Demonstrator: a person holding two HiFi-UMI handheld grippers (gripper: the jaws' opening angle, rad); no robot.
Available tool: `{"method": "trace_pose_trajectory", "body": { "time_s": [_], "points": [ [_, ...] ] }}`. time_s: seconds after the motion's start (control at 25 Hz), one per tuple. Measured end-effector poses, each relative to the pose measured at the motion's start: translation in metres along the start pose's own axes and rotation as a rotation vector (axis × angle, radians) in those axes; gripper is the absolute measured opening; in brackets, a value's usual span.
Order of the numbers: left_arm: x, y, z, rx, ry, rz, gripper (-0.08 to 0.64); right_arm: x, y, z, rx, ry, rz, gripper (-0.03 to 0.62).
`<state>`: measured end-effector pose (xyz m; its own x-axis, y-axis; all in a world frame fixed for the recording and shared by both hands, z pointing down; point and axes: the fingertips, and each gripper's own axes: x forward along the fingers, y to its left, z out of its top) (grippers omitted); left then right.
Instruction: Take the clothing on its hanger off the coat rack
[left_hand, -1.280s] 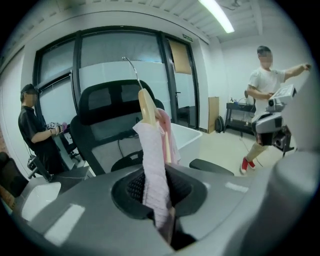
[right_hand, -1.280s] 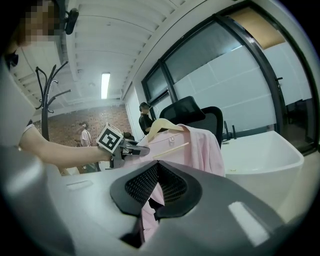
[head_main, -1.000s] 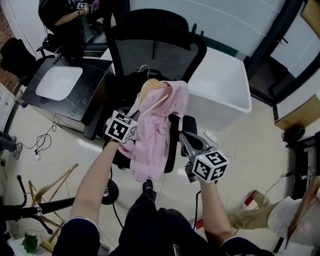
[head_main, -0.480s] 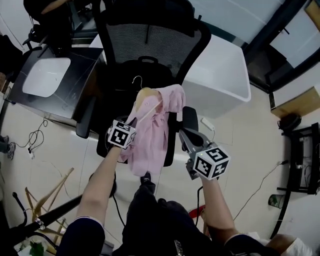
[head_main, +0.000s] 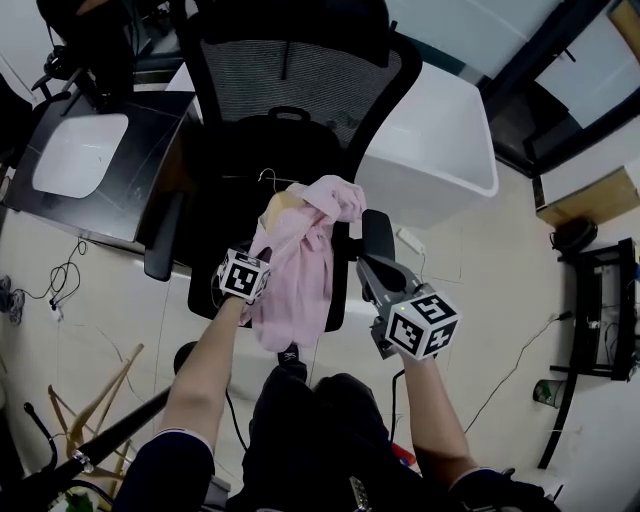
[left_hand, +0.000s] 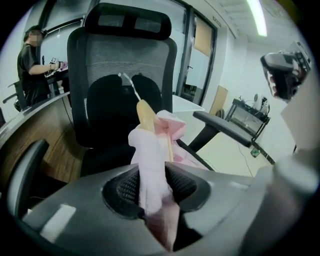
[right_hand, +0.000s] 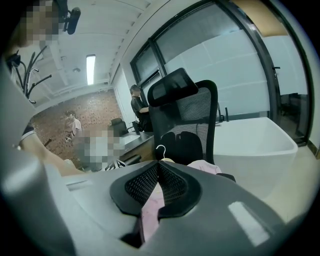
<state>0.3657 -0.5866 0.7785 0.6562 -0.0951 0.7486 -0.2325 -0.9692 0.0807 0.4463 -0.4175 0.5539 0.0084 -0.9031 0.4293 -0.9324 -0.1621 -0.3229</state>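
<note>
A pink garment (head_main: 295, 270) on a wooden hanger (head_main: 278, 205) lies draped over the seat of a black office chair (head_main: 290, 85), the hanger's metal hook (head_main: 268, 177) pointing at the backrest. My left gripper (head_main: 262, 265) is at the garment's left side. In the left gripper view a fold of the pink garment (left_hand: 150, 160) fills the gap of the left gripper (left_hand: 152, 185), touching both pads while the jaws are opening. My right gripper (head_main: 368, 270) hovers by the chair's right armrest, apart from the cloth. Its pads meet in the right gripper view (right_hand: 157, 167), shut on nothing.
A white table (head_main: 440, 140) stands right of the chair, a dark desk (head_main: 130, 200) with a white board (head_main: 80, 155) to the left. A black stand's leg (head_main: 100, 440) crosses the floor at lower left. A person (left_hand: 32, 65) stands at the far desk.
The garment and hanger have sunk lower onto the chair seat, the cloth now bunched over the hanger. My left gripper followed them down. The right gripper has hardly moved.
</note>
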Motion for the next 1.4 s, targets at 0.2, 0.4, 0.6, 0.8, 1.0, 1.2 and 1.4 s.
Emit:
{"method": "trace_pose_trajectory", "body": {
  "time_s": [0.2, 0.4, 0.6, 0.8, 1.0, 1.2, 1.4],
  "points": [
    [0.001, 0.001, -0.009, -0.020, 0.005, 0.046, 0.206, -0.004, -0.005, 0.005, 0.006, -0.010, 0.015, 0.002],
    [-0.023, -0.009, 0.005, -0.038, -0.033, 0.084, 0.206, -0.001, -0.010, 0.002, 0.008, 0.002, 0.065, 0.002],
    [-0.059, -0.033, 0.059, -0.084, -0.199, 0.081, 0.195, 0.008, -0.010, 0.012, -0.021, 0.002, 0.123, 0.002],
    [-0.115, -0.068, 0.124, -0.075, -0.388, 0.052, 0.011, 0.009, -0.004, 0.031, -0.048, -0.028, 0.175, 0.002],
    [-0.166, -0.099, 0.165, -0.087, -0.506, -0.013, 0.011, 0.009, 0.010, 0.056, -0.104, -0.080, 0.233, 0.002],
    [-0.211, -0.117, 0.190, -0.095, -0.588, -0.012, 0.011, 0.007, 0.020, 0.080, -0.187, -0.129, 0.248, 0.002],
    [-0.242, -0.127, 0.204, -0.078, -0.650, -0.007, 0.011, 0.000, 0.037, 0.102, -0.238, -0.193, 0.279, 0.002]
  ]
}}
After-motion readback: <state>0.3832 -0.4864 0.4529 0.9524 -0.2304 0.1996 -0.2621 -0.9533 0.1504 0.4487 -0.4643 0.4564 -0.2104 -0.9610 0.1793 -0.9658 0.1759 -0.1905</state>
